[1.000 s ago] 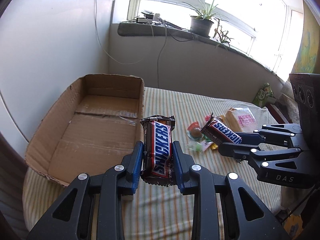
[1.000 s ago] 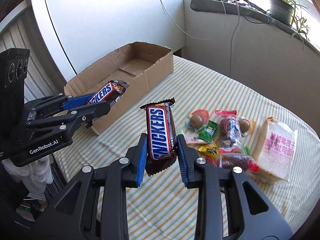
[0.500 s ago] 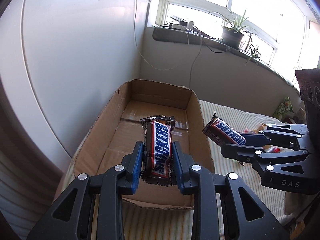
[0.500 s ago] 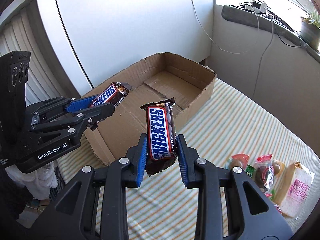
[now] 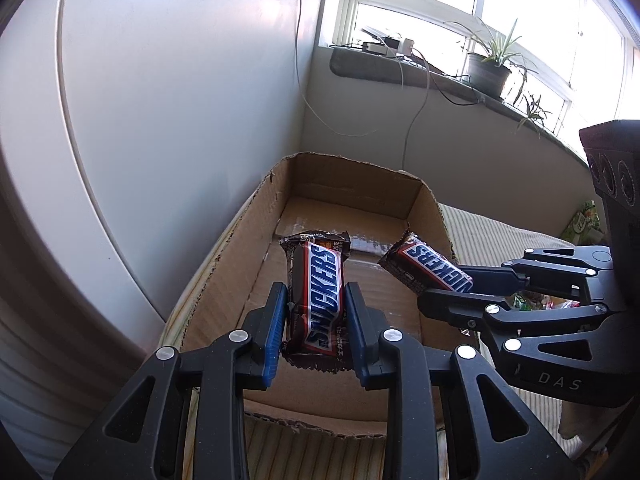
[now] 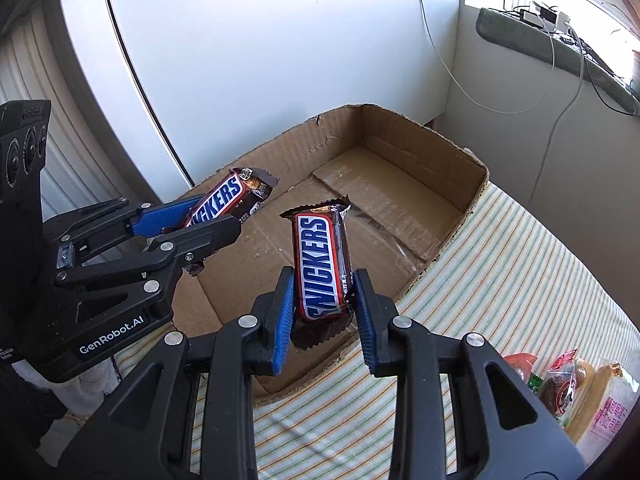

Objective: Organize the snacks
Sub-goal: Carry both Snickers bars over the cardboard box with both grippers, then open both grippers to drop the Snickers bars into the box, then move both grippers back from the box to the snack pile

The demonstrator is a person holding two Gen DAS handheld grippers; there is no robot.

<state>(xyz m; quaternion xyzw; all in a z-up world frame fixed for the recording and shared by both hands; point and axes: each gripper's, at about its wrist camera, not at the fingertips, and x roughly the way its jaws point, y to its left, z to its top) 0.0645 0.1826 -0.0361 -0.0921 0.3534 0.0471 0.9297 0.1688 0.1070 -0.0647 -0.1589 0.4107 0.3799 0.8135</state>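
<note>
My left gripper is shut on a Snickers bar and holds it above the near end of an open, shallow cardboard box. From the right wrist view, that left gripper hangs over the box's left side with its bar. My right gripper is shut on a second Snickers bar, held upright over the box floor. In the left wrist view the right gripper comes in from the right, its bar over the box's right wall. Nothing lies inside the box.
The box rests on a striped tablecloth close to a white wall. Other wrapped snacks and a bread pack lie at the table's right. A window sill with cables and a potted plant runs behind.
Both grippers have carried their Snickers bars leftward from above the tablecloth to above the box. The snack pile has slid toward the right edge of both views. Neither grip has changed.
</note>
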